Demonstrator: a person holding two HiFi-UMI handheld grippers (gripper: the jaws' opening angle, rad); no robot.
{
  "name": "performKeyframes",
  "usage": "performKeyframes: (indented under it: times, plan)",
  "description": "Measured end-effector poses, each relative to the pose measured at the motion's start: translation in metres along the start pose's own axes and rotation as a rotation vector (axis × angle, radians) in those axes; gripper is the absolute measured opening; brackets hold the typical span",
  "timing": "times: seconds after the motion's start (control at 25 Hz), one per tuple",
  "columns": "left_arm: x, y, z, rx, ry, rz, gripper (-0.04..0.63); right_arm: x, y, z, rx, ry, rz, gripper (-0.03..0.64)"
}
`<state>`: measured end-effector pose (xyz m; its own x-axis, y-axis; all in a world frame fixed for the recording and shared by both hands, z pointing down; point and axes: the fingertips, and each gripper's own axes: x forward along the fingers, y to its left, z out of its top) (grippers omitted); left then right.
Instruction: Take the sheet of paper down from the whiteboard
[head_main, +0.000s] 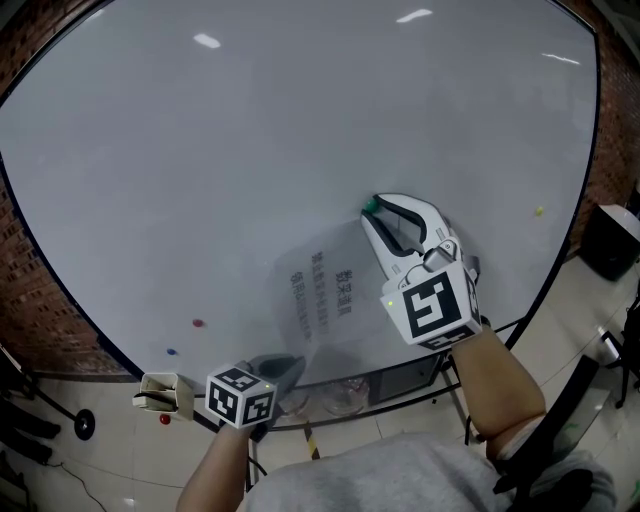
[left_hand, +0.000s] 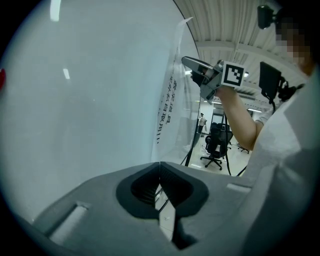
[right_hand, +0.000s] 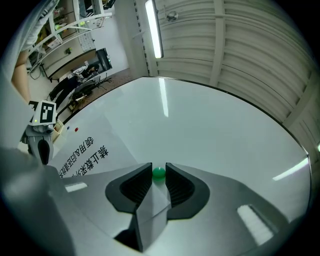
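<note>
The right gripper has its jaws a little apart, closed on a green magnet that fills the gap at their tips. The magnet pins the paper's top corner to the whiteboard. The left gripper has its tips pressed together at the paper's lower corner, apparently pinching it. The paper hangs below the magnet, with its lower part bowing off the board.

Only text — lines of dark Chinese print on sheet of paper; characters too small to read.
</note>
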<state>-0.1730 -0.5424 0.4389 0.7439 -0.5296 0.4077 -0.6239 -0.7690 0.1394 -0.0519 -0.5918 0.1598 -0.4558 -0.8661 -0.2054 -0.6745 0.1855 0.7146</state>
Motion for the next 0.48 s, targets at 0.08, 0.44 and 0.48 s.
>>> performKeyframes:
  times: [0.08,0.44,0.48]
  plan:
    - [-0.001,-0.001,0.001,0.003,-0.003,0.003,0.002,-0.001,0.0,0.0,-0.004,0.003,0.001,0.078]
    - [-0.01,-0.016,-0.003,-0.008,-0.028,-0.036,0.002,-0.027,-0.002,0.001,0.043,0.022,-0.019,0.091]
    - [-0.012,-0.017,-0.005,-0.008,-0.032,-0.041,0.002,-0.034,0.001,0.001,0.033,0.039,-0.022,0.083]
